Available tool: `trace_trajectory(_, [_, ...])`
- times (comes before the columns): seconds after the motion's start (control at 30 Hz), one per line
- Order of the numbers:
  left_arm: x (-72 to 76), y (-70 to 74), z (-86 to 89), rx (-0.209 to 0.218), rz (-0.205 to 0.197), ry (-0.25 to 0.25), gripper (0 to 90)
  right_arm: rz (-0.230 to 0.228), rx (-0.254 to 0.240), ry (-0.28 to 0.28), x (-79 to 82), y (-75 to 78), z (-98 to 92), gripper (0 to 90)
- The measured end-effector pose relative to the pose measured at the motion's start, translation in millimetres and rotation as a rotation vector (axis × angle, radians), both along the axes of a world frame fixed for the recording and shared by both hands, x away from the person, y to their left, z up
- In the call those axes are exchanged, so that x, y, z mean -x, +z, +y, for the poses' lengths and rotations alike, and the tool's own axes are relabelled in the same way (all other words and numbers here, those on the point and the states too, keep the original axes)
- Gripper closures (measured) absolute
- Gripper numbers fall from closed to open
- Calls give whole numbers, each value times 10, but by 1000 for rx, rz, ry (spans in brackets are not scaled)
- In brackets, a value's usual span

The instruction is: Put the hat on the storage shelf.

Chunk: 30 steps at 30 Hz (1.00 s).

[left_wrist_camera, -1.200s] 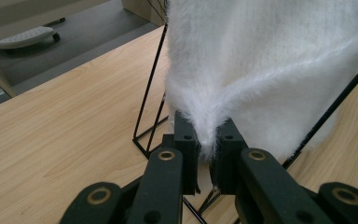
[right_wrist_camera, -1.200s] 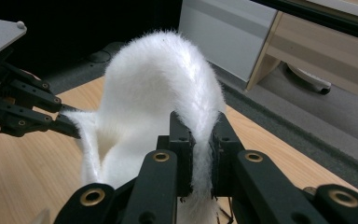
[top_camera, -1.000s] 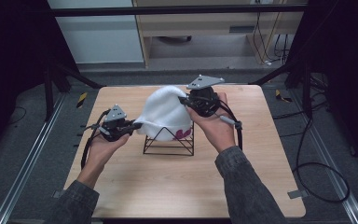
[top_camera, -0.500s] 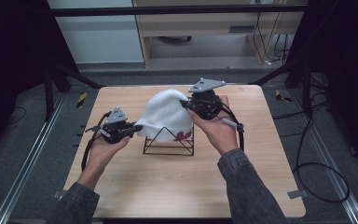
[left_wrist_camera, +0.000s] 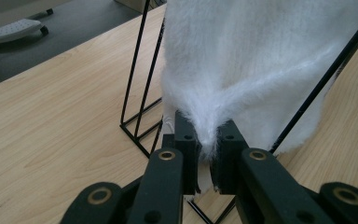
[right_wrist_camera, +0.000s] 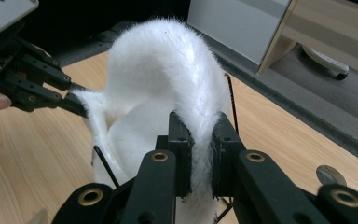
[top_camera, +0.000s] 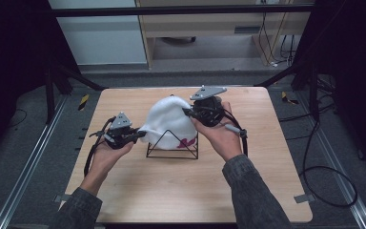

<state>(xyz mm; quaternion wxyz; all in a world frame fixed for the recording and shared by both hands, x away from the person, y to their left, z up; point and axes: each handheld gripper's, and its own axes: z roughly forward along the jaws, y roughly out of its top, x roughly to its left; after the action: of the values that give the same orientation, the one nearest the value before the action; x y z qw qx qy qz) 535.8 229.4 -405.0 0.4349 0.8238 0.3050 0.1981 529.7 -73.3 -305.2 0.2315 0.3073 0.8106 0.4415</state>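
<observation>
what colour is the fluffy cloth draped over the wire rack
White, with a small dark pink mark near its lower edge; the fluffy cloth shows best in the right gripper view.

The near half of the desk (top_camera: 186, 191) lies bare, so a hand can pass freely there, and the strips along its left and right edges are open too. In the middle stands the black wire rack (top_camera: 172, 145), with the white fluffy cloth (top_camera: 169, 119) draped over it; together they block the way across the centre. The left gripper (top_camera: 132, 136) closes off the rack's left side, its jaws clamped on the cloth's edge, and the right gripper (top_camera: 190, 112) closes off the upper right, pinching the cloth. Behind the rack, a band of bare wood runs along the far edge.
</observation>
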Motion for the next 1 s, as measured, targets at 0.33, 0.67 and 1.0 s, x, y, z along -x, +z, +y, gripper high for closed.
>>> trace_trajectory(0.33, [14, -80, 20, -6, 14, -5, 824, 17, 18, 12, 10, -88, 26, 814])
trace_trajectory(0.67, [20, -161, 19, -14, 35, -12, 824, 37, 26, 18, 3, -135, 34, 813])
trace_trajectory(1.0, [11, -214, 2, -16, 46, -10, 824, 41, 37, 24, -1, -123, 78, 813])
